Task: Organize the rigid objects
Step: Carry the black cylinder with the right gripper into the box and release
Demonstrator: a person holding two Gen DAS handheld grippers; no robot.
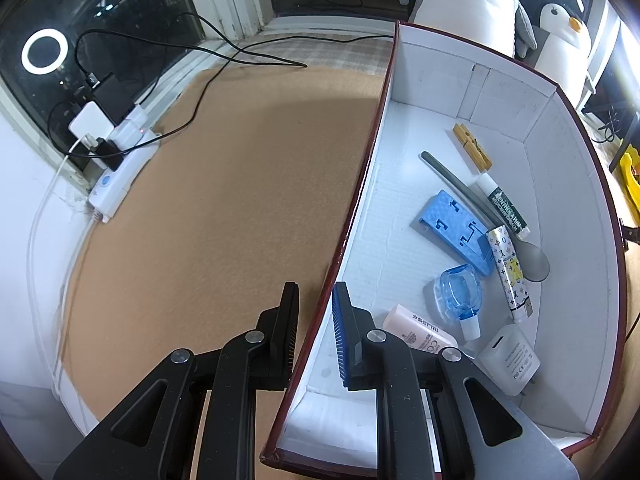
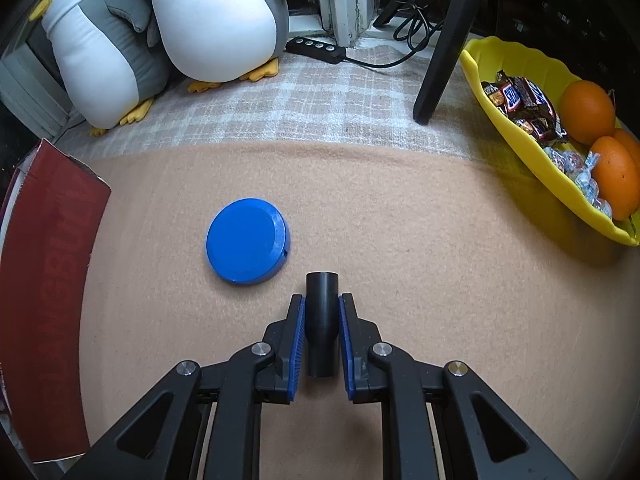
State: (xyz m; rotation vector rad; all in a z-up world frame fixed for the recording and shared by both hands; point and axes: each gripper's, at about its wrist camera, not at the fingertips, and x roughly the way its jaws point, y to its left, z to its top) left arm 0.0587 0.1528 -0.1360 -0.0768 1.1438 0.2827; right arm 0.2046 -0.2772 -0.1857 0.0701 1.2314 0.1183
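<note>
Right gripper (image 2: 321, 320): jaws drawn in narrow on a small black tube (image 2: 322, 322), a blue pad against each of its sides — it looks gripped, low over the tan mat (image 2: 440, 260).
Tube's long axis: runs forward along the fingers, its far end poking out past the fingertips.
Left gripper (image 1: 314, 312): pinched on the near end of the box's left wall (image 1: 360, 184), one finger outside over the mat, the other inside.
Box (image 1: 400, 220): white inside, dark red outside, at the mat's left edge as the right camera sees it — left of the held tube, so my judgement is that the carry goes leftward over that wall.
Blue round lid (image 2: 247, 241): flat on the mat, between the tube and the box, just ahead and left of the right gripper.
Already in the box: blue stand, wooden clip, spoon, small bottles.
Writing: "MENTHOLATUM" on the white-and-green stick (image 1: 505, 205); the box's outer lettering is too skewed to read; candy bars in the yellow tray (image 2: 500, 92) at the right edge appear to read "SNICKERS".
</note>
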